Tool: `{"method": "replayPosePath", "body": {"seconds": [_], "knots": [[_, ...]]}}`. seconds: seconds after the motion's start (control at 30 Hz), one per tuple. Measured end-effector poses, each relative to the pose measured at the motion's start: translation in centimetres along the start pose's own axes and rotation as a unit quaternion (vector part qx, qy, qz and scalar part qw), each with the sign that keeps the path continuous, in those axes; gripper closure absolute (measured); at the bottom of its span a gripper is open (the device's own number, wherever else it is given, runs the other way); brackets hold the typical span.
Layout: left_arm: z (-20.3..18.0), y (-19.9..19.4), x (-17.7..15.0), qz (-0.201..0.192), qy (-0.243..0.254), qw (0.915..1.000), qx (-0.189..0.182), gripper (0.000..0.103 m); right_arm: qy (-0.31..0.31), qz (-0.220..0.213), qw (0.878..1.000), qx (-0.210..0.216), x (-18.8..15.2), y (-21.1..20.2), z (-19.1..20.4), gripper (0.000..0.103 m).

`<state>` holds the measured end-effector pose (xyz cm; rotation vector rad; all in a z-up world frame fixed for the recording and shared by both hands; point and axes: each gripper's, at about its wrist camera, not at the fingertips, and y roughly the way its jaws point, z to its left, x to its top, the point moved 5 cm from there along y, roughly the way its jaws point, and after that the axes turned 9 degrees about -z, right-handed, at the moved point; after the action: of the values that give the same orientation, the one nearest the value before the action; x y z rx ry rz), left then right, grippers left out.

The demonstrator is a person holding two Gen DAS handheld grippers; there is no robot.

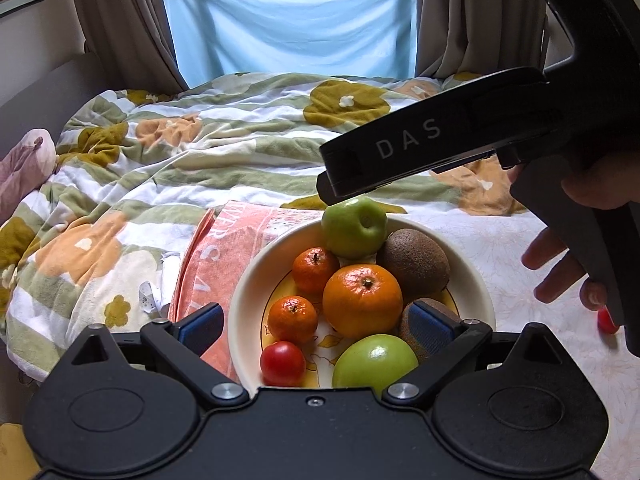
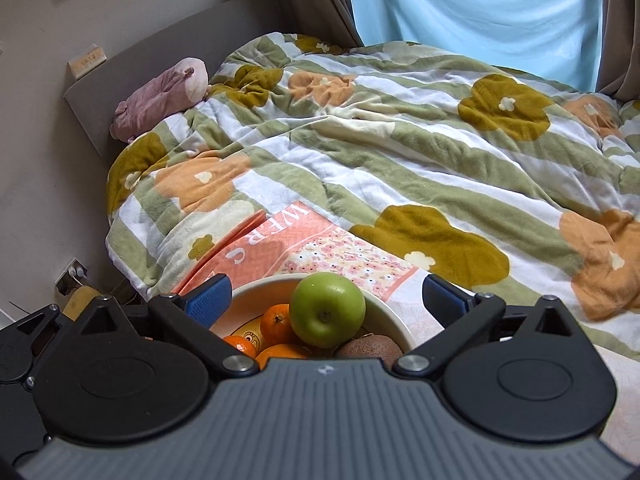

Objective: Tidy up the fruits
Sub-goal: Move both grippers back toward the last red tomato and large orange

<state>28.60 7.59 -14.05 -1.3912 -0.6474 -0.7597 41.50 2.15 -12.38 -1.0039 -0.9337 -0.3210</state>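
A cream bowl on the bed holds two green apples, a large orange, two small tangerines, two kiwis and a red tomato. The far green apple rests on top at the bowl's back, also in the right wrist view. My left gripper is open and empty over the bowl's near side. My right gripper is open, its jaws wide on either side of the far apple without touching it. The bowl's rim shows in the right wrist view.
A small red fruit lies on the sheet right of the bowl, by the person's hand. A folded pink towel lies under the bowl's left side. A rumpled flowered blanket covers the bed behind. A pink plush lies by the headboard.
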Motion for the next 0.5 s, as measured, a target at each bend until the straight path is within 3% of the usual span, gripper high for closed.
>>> {"method": "replayPosePath", "body": {"seconds": [0.27,0.5], "knots": [[-2.2,-3.6,1.6,-0.031,0.017,0.9994,0.007,0.002,-0.002,-0.035,0.999,-0.023,1.1,-6.8,-0.4,0.0],[-6.0,-7.8,2.4,-0.058,0.03,0.9979,0.001,0.002,0.016,-0.075,0.996,-0.05,1.1,-15.3,-2.4,0.0]]}}
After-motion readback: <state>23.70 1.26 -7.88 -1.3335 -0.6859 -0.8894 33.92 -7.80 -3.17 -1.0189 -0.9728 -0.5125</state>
